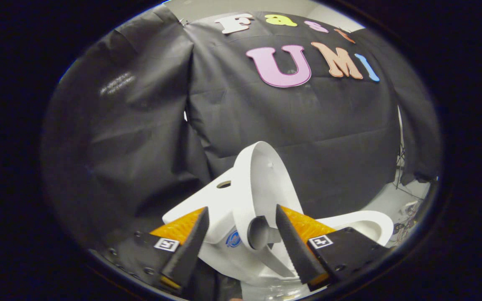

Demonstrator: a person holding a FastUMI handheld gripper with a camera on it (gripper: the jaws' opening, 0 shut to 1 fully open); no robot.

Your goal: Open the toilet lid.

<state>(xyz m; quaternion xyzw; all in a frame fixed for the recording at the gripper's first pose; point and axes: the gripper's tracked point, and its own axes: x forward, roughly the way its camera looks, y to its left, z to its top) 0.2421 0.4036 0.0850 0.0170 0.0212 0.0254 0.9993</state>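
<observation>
1. Toilet lid (262, 179): white, standing raised on edge, nearly upright, leaning slightly back toward the tank side. It sits between the two fingers and just ahead of them, rising beyond their tips. Its long axis runs up and away from the gripper (241, 219), its edge facing the camera.
2. Small stub or bumper on the lid's inner face (260, 232) shows low between the fingers; whether it touches the right-hand finger cannot be told.
3. Toilet body: flat white tank-side deck with a round hole (224, 184) lies behind the lid on the left finger's side; the bowl rim (368, 225) curves out beyond the right finger.
4. Gripper: fingers spread apart, straddling the lid's lower part. No clear press from either finger on the lid; contact cannot be confirmed.
5. Judgement: lid looks already lifted, task near its end. Remaining move, if any, turns on pushing the lid further back along the direction away from the gripper until it rests.
6. Surround: black cloth wall (140, 125) hangs behind the toilet, well apart.
</observation>
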